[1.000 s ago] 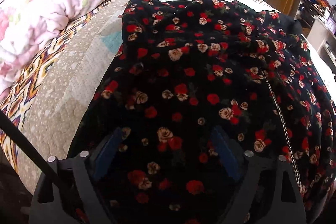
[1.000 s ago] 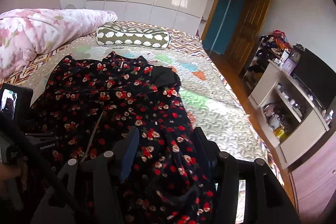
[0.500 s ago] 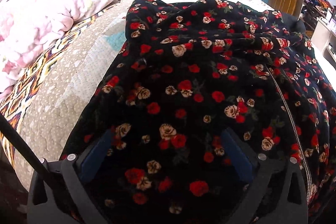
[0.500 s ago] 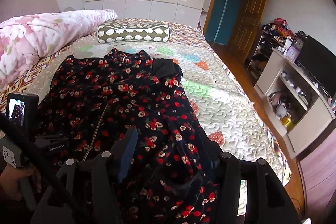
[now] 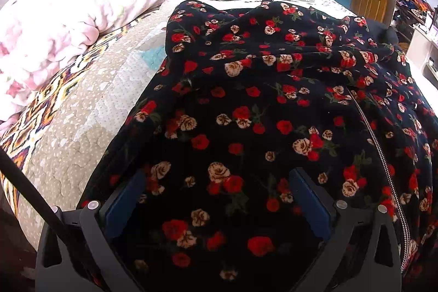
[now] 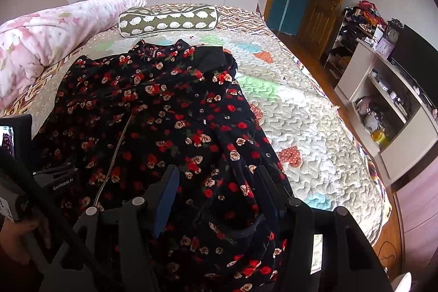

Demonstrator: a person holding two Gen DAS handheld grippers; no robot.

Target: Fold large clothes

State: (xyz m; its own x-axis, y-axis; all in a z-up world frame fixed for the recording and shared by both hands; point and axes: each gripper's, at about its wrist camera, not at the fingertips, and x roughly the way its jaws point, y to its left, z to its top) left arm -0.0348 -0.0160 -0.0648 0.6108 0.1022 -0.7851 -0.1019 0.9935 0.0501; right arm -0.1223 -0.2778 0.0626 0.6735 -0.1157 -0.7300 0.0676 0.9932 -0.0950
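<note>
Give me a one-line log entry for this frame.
phase: hem grasp | left gripper: open over floral dress | right gripper: open around hem | dress flat on bed

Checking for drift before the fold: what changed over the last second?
Both tools pulled back and rose a little: in each wrist view more of the dress and quilt shows now. The left tool and right tool stay open with dress fabric between their fingers; no grasp or release. Dress, pillow and pink duvet lie where they were.
</note>
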